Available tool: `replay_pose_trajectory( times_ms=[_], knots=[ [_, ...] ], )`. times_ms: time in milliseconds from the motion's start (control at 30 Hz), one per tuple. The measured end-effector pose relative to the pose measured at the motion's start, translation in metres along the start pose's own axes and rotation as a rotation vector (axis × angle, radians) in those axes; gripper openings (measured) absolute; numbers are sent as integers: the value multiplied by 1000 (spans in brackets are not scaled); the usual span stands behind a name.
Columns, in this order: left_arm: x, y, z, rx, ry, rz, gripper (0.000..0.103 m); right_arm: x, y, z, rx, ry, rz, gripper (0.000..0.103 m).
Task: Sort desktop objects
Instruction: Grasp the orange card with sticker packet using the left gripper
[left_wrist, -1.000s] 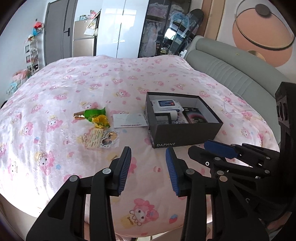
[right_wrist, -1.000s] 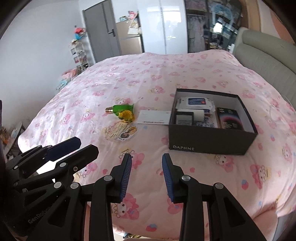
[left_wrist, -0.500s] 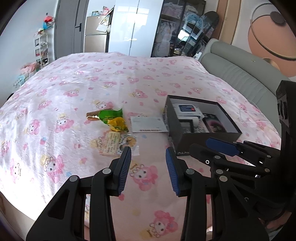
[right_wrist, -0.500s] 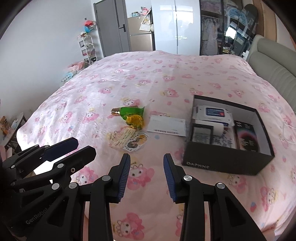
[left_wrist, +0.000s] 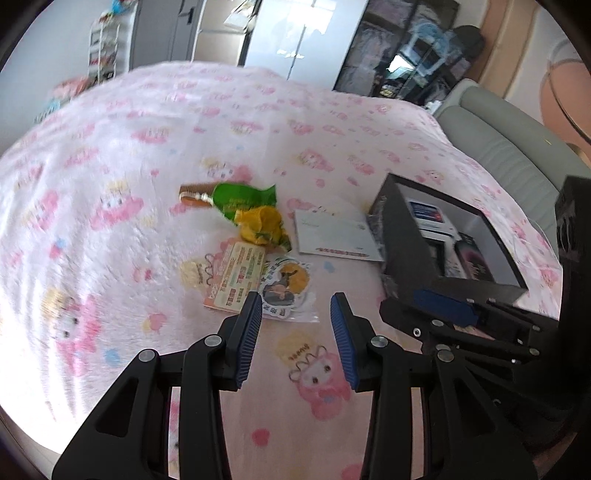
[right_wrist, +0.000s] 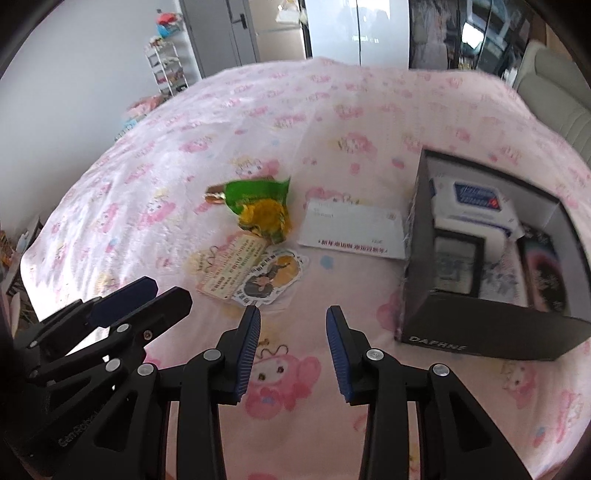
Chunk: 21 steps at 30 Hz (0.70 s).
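Loose items lie on a pink patterned bed: a green and yellow wrapper (left_wrist: 255, 214) (right_wrist: 262, 210) over a brown comb (left_wrist: 194, 195), an orange card (left_wrist: 236, 275) (right_wrist: 231, 271), a sticker in a clear sleeve (left_wrist: 286, 286) (right_wrist: 269, 277) and a white envelope (left_wrist: 334, 236) (right_wrist: 352, 232). A black box (left_wrist: 406, 258) (right_wrist: 491, 328) on the right holds a wipes pack (right_wrist: 472, 197) and other items. My left gripper (left_wrist: 295, 317) is open and empty just short of the sticker. My right gripper (right_wrist: 291, 326) is open and empty, beside the left one.
A grey padded headboard (left_wrist: 517, 147) runs along the bed's right side. Wardrobes and a door (right_wrist: 332, 33) stand beyond the far end. A small shelf rack (right_wrist: 166, 70) stands at the left wall.
Both grippers have moved forward and down toward the loose items; the card and sticker now lie just ahead of the fingertips. Both stay open.
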<state>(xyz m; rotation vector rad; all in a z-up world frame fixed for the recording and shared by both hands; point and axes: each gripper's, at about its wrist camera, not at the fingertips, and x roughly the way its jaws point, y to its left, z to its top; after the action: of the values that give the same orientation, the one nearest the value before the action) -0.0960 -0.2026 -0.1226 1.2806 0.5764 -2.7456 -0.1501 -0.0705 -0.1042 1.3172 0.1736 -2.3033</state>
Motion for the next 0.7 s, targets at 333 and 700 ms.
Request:
replay_pose_trajectory(
  times_ms=[333,700],
  knots=[
    [91,59,11,-122,115,34,39,84,-8,5,41,156,46,33],
    [115,74,5,-166,120,56,53,133,-10,11,71,188,45,45]
  ],
)
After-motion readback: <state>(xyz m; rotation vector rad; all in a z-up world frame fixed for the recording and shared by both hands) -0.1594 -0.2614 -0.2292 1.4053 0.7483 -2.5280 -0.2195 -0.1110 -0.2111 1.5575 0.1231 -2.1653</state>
